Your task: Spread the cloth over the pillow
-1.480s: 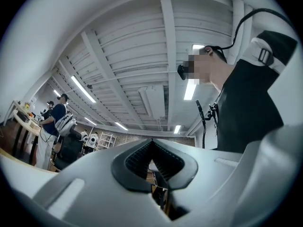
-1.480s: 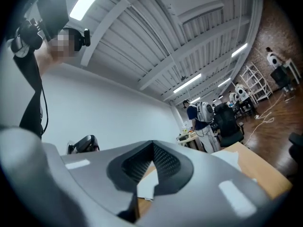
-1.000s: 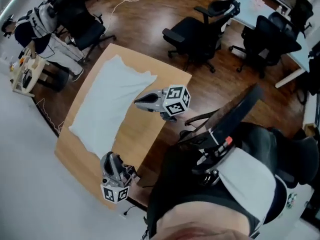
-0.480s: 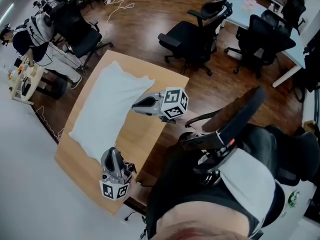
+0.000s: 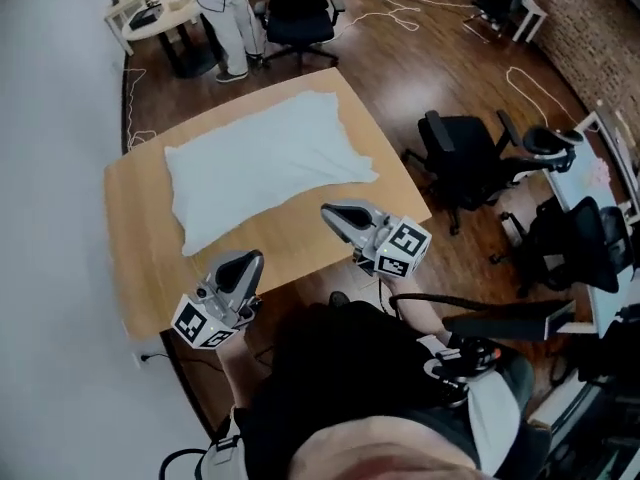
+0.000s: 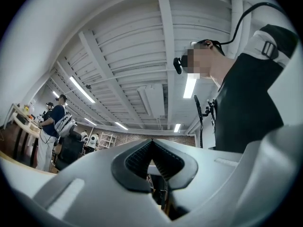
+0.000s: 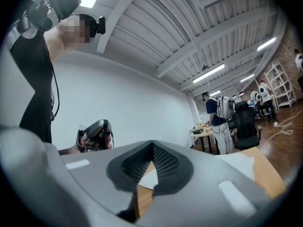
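Both my fingers pressed together, empty — cloth lying on the desk

My left gripper point(image 5: 248, 260) has its fingers point(image 6: 142, 156) closed tight on each other with nothing between them, and my right gripper point(image 5: 331, 212) is the same — fingers point(image 7: 163, 161) together, holding nothing. Both hang over the near edge of the wooden desk point(image 5: 135, 223), apart from the white cloth point(image 5: 265, 158), touching neither it nor the wood. The cloth lies spread across the middle of the desk; I cannot tell the pillow apart beneath it.
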